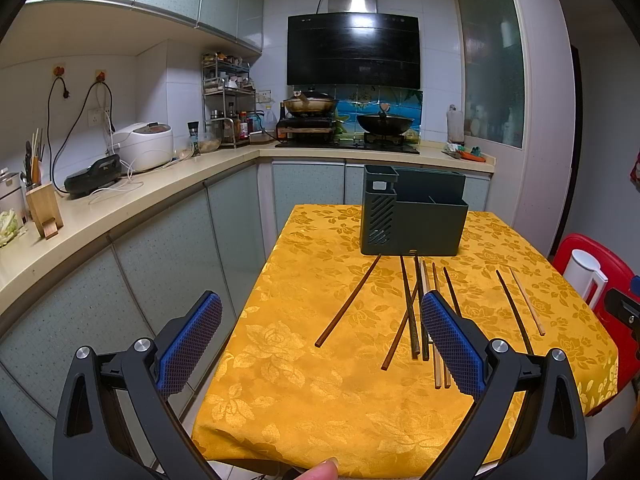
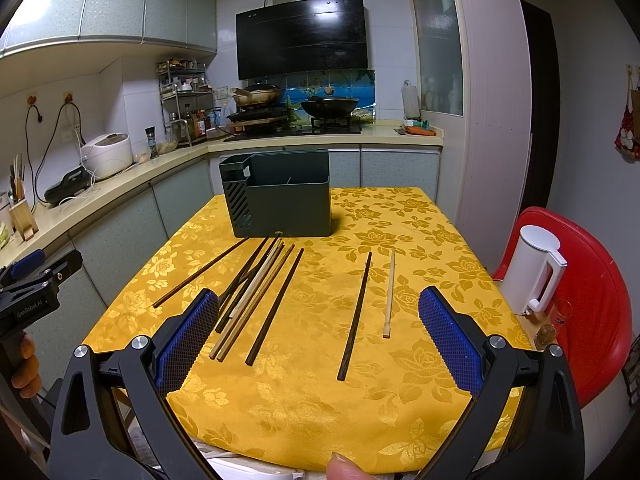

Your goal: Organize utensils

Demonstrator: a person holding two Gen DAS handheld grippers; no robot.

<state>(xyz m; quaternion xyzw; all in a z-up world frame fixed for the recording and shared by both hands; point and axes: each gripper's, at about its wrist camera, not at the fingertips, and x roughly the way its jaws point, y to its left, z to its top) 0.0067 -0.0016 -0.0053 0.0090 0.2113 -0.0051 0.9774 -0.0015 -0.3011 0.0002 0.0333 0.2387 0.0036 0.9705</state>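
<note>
Kitchen table [image 2: 420, 264], scattered chopsticks [image 2: 276, 304], dark holder [image 2: 288, 208], both grippers agape.

Both wrist fisheyes look forward from the near edge of the yellow floral-clothed table [image 1: 304, 360], the left from nearer the counter side. They share the dark green plastic utensil holder [image 2: 280, 204], the scattered wooden chopsticks [image 2: 256, 288] and the kitchen behind.
</note>
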